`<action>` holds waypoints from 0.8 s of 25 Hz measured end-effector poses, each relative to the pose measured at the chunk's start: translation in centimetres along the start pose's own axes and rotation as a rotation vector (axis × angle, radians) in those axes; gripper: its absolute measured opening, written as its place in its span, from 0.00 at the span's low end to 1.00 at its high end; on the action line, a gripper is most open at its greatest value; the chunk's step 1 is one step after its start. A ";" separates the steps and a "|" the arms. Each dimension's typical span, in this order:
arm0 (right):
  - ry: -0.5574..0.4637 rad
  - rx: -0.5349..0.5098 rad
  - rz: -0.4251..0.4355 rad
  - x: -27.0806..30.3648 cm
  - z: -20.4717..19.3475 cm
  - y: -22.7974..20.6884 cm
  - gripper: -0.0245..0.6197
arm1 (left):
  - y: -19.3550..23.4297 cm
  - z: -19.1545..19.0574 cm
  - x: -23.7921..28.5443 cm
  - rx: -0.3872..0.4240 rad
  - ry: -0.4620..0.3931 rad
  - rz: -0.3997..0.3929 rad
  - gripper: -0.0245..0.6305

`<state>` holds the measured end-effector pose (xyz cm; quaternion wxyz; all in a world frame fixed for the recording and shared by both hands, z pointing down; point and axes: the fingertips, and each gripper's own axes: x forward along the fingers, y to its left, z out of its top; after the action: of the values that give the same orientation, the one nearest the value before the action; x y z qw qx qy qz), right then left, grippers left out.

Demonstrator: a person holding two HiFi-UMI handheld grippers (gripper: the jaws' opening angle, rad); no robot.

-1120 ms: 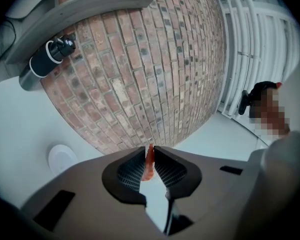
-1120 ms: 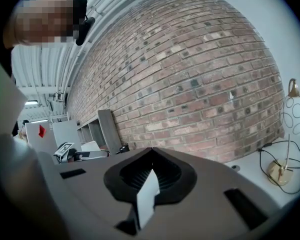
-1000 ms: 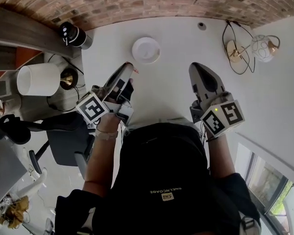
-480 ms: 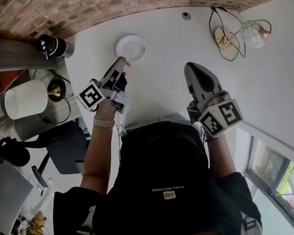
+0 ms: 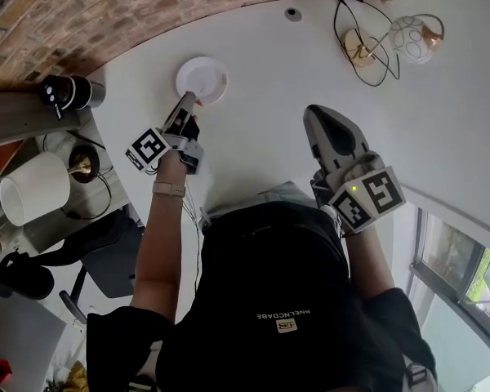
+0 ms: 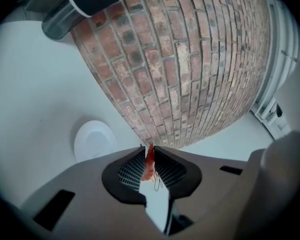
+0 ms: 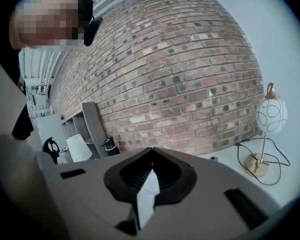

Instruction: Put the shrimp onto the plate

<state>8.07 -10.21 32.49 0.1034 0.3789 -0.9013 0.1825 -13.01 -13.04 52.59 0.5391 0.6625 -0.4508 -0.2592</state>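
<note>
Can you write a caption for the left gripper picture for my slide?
Left gripper pinches a red shrimp, with the empty white plate ahead to its left on the white table.

We're seeing a red-orange shrimp (image 6: 149, 162), a plain white plate (image 5: 202, 80), a white table (image 5: 265, 64) — and a reddish-brown brick wall (image 6: 190, 59).

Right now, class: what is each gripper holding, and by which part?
Left gripper pinches the shrimp by its body; right gripper holds nothing.
</note>
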 end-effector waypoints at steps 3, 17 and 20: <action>0.011 -0.008 -0.013 -0.2 -0.4 -0.2 0.04 | 1.6 -0.2 0.4 -0.024 0.005 0.017 0.12; 0.046 0.005 -0.022 0.1 -1.4 -0.9 0.04 | 6.7 -0.9 2.6 -0.067 0.007 0.107 0.12; 0.048 0.012 -0.028 0.1 -1.4 -1.4 0.04 | 7.4 -1.1 2.8 -0.073 0.009 0.127 0.12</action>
<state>9.06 -10.62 34.20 0.1253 0.3876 -0.8920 0.1957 -13.15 -15.06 60.34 0.5805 0.6135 -0.4798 -0.2378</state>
